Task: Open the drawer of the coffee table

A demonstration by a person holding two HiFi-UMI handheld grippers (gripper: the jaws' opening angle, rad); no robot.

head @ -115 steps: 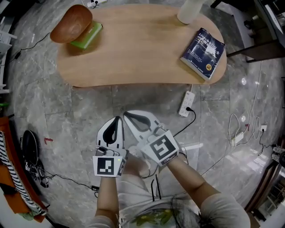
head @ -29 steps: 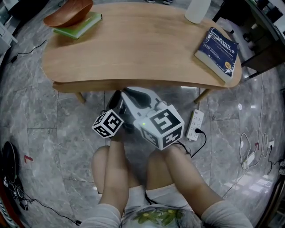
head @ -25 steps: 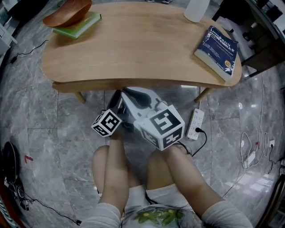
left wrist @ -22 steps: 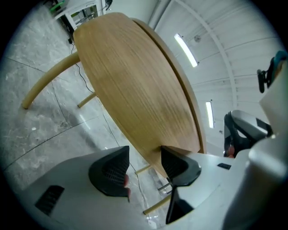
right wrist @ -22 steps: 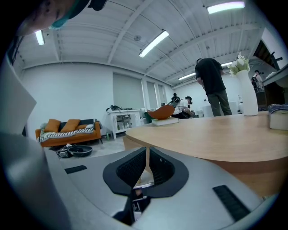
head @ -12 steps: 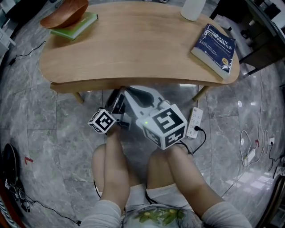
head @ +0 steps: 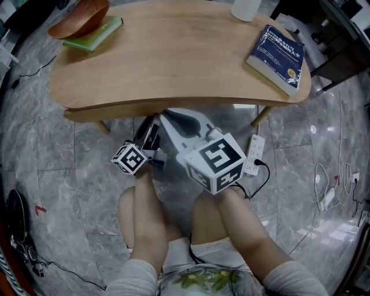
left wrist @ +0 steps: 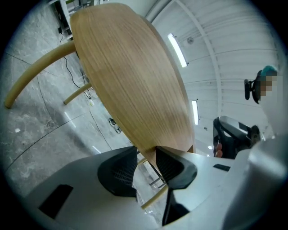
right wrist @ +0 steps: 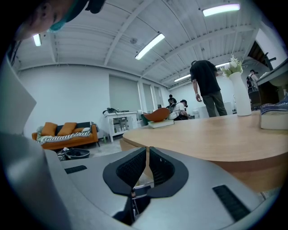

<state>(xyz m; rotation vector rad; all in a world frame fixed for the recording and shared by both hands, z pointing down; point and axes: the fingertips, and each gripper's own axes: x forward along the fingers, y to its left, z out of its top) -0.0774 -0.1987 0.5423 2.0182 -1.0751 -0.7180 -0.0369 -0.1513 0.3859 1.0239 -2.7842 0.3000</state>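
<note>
The wooden coffee table [head: 173,58] fills the top of the head view, and its drawer front [head: 115,110] runs beneath the near rim. My left gripper [head: 149,130] reaches under that rim. In the left gripper view the wooden underside [left wrist: 135,81] tapers in between the pads of my left gripper [left wrist: 146,164]. Its jaws have just been closing, and both pads now meet the wood's edge. My right gripper [head: 166,115] sits beside it at the rim. In the right gripper view the right gripper [right wrist: 147,155] is shut with nothing in it, level with the tabletop [right wrist: 211,139].
A blue book [head: 277,49], a white vase [head: 245,8] and a brown bowl [head: 78,20] on a green book [head: 95,34] rest on the table. A power strip [head: 253,156] lies on the marble floor by a table leg [head: 260,115]. People [right wrist: 207,85] stand beyond.
Since the oldest frame both grippers have come up from over the floor to the table's near rim. In the last second the left gripper's cube drifted slightly left; the right gripper barely moved.
</note>
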